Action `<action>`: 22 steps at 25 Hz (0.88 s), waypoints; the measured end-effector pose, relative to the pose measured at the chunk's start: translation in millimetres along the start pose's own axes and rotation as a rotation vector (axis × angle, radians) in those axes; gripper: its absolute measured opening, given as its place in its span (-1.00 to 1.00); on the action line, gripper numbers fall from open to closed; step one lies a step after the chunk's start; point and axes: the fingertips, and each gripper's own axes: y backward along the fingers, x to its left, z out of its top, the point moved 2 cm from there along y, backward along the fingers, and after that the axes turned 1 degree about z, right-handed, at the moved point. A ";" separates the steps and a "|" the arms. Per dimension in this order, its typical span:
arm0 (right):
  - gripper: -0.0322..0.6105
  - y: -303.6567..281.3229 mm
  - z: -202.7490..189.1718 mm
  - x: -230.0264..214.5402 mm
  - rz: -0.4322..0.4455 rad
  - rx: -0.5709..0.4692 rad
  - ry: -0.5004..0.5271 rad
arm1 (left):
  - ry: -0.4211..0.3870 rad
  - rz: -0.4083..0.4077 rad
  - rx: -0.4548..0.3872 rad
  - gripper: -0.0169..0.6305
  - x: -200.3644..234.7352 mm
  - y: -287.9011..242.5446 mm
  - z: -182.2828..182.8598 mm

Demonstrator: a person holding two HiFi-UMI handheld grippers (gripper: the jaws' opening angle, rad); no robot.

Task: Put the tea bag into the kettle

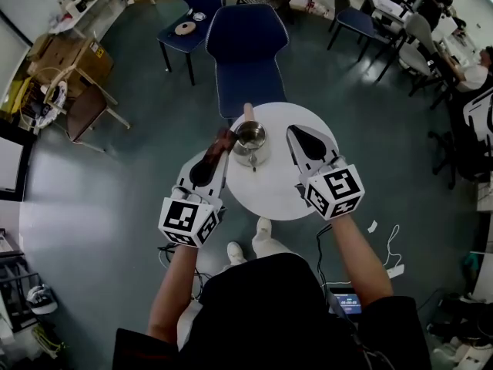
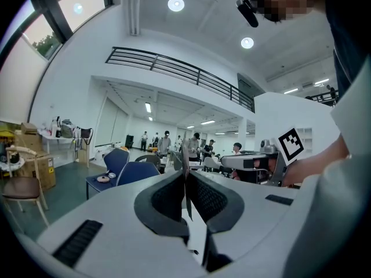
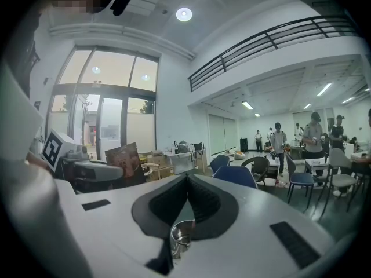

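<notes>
While the tea bag (image 1: 224, 139), a flat brownish packet, is pinched between the 2 jaws of the left tool (image 1: 223, 151), it is not in the kettle (image 1: 250, 139). In the head view it sits just beside the kettle's left rim. In the left gripper view the packet (image 2: 185, 172) is seen edge-on, as a thin upright sheet, with both dark pads pressed against it. From the right gripper view the same packet (image 3: 124, 162) stands up at the tip of the left tool, at the left of the picture.

The kettle is a small shiny metal pot with no lid. It stands on the far half of a round white desk (image 1: 277, 195). The right tool (image 1: 299, 136) is on the kettle's right side, apart from it. Its jaws are pressed together with nothing between them, and the kettle (image 3: 181, 236) shows below them. 1 blue chair (image 1: 248, 48) stands just behind the desk.
</notes>
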 end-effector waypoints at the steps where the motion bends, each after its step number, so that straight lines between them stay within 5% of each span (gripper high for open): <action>1: -0.84 -4.3 -2.4 -7.5 0.000 0.004 -0.006 | 0.001 0.004 0.006 -0.85 2.3 -8.7 -1.7; 16: -0.84 -41.1 -51.7 -73.2 0.027 0.081 -0.058 | -0.056 0.035 0.149 -0.85 23.0 -103.9 -55.1; 22: -0.84 -52.4 -68.9 -82.5 0.064 0.101 -0.056 | -0.166 0.033 0.277 -0.85 32.1 -137.6 -82.1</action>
